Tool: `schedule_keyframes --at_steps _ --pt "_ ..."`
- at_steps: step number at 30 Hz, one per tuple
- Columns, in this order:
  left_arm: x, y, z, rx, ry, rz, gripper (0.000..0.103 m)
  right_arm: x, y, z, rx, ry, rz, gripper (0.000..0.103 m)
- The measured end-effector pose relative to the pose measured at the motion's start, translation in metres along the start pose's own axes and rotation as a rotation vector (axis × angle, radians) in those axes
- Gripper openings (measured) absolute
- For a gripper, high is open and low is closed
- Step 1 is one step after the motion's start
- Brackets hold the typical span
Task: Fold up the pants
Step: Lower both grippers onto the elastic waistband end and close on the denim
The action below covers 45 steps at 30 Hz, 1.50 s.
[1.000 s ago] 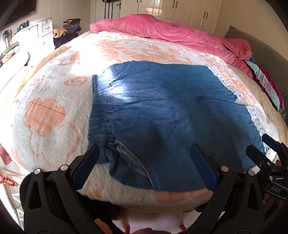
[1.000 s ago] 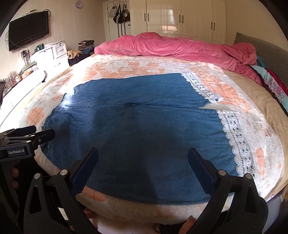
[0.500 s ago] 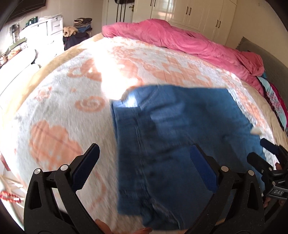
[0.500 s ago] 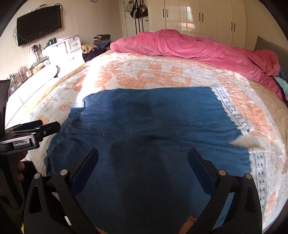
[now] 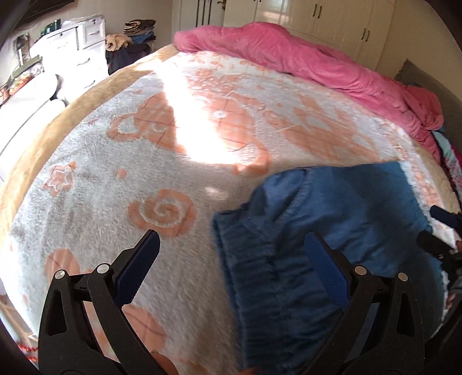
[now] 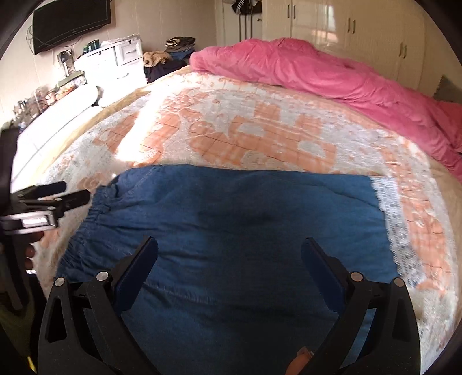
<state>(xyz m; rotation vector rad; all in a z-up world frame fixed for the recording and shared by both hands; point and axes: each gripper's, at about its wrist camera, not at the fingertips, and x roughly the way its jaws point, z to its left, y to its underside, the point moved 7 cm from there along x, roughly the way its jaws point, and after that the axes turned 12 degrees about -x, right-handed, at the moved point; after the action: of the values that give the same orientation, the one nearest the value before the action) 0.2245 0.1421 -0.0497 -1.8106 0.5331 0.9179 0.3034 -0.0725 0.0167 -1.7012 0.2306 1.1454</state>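
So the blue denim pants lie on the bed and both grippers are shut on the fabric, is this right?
Not quite. The blue denim pants do lie on the bed, but the right gripper and left gripper are open and hold nothing, as both wrist views show.

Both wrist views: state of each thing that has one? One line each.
left gripper: open, holding nothing
right gripper: open, over the pants, holding nothing
pants: flat on the bed, waistband end bunched, not yet folded
duvet: pink, rumpled, heaped at the far end of the bed
wardrobe: doors shut
drawers: shut
TV: off
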Motion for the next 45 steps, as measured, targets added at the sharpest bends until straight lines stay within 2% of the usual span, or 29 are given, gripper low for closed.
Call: schedule_keyframes --at_steps 2,6,11,16,18,19,20,21,22,23,25,28,35,40,41,42,43,44,45 --pt "0.014 -0.003 0.006 0.007 -0.027 0.012 0.094 0.01 -0.009 -0.002 -0.012 -0.015 0.021 0.099" --pt "0.032 -0.004 0.006 0.035 -0.017 0.042 0.094 0.029 -0.024 -0.002 -0.106 -0.007 0.043 0.099" --pt "0.043 -0.006 -0.002 0.088 -0.022 0.027 0.094 0.054 -0.036 -0.006 -0.199 0.03 0.077 0.099" --pt "0.052 -0.014 -0.005 0.097 -0.009 0.028 0.093 0.074 -0.043 -0.007 -0.236 0.032 0.094 0.099" --pt "0.059 -0.014 -0.006 0.103 -0.002 0.043 0.079 0.081 -0.047 -0.004 -0.262 0.037 0.107 0.099" --pt "0.062 -0.012 -0.008 0.106 0.021 0.062 0.063 0.084 -0.049 -0.002 -0.281 0.042 0.107 0.099" --pt "0.064 -0.01 -0.012 0.111 0.052 0.08 0.056 0.087 -0.051 0.0 -0.297 0.044 0.11 0.099" --pt "0.065 -0.01 -0.015 0.129 0.046 0.077 0.054 0.09 -0.054 0.002 -0.319 0.047 0.114 0.099" --pt "0.065 -0.009 -0.019 0.157 0.043 0.069 0.042 0.092 -0.056 0.003 -0.324 0.043 0.114 0.099" --pt "0.064 -0.008 -0.024 0.174 0.057 0.067 0.034 0.095 -0.058 0.004 -0.325 0.036 0.119 0.099" --pt "0.059 -0.009 -0.026 0.197 0.058 0.045 0.027 0.1 -0.062 0.006 -0.35 0.034 0.127 0.099" --pt "0.048 -0.009 -0.028 0.208 0.069 0.013 0.023 0.106 -0.066 0.01 -0.399 0.031 0.132 0.099" --pt "0.011 -0.014 -0.03 0.21 0.11 -0.094 0.022 0.115 -0.071 0.017 -0.522 0.032 0.131 0.099" --pt "0.001 -0.009 -0.033 0.216 0.132 -0.114 0.022 0.123 -0.071 0.034 -0.669 0.034 0.12 0.098" --pt "0.0 -0.01 -0.034 0.218 0.131 -0.12 0.022 0.125 -0.07 0.037 -0.691 0.036 0.12 0.097" --pt "-0.001 -0.01 -0.035 0.219 0.137 -0.121 0.022 0.128 -0.069 0.041 -0.714 0.029 0.121 0.09" --pt "-0.001 -0.01 -0.034 0.216 0.14 -0.12 0.022 0.128 -0.068 0.044 -0.722 0.016 0.12 0.077" --pt "0.0 -0.01 -0.033 0.213 0.141 -0.116 0.022 0.129 -0.067 0.047 -0.724 0.0 0.114 0.072" --pt "0.001 -0.01 -0.033 0.21 0.141 -0.111 0.022 0.129 -0.066 0.05 -0.72 -0.012 0.109 0.062"
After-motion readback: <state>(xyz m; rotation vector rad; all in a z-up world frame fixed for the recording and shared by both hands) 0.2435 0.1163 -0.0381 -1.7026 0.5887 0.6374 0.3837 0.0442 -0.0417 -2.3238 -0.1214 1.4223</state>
